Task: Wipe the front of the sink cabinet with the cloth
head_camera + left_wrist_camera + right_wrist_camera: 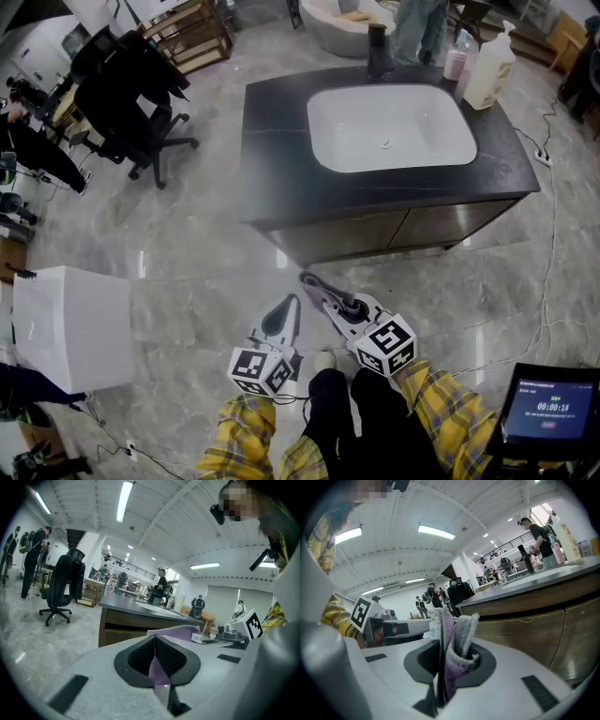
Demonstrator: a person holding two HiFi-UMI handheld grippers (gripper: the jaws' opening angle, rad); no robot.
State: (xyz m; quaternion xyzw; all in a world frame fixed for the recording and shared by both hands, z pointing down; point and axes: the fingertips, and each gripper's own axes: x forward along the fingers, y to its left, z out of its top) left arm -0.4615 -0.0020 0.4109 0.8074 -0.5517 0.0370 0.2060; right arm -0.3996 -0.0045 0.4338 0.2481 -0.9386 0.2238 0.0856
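Note:
The sink cabinet stands ahead with a dark top and a white basin [389, 127]. Its brown front [375, 230] faces me. My right gripper [328, 298] is shut on a purple and grey cloth [317, 286], held low over the floor a short way before the cabinet front. In the right gripper view the folded cloth [457, 639] sticks up between the jaws, with the cabinet doors [529, 630] to the right. My left gripper [283, 317] is beside it on the left, shut with nothing in it. The left gripper view shows the cloth [180, 632] beyond its tip.
A black office chair [127, 94] stands at the left and a white box [70, 328] sits on the floor near my left side. A soap bottle [489, 70] and a dark faucet [379, 52] are on the counter. Cables [548, 234] and a screen [553, 408] lie right.

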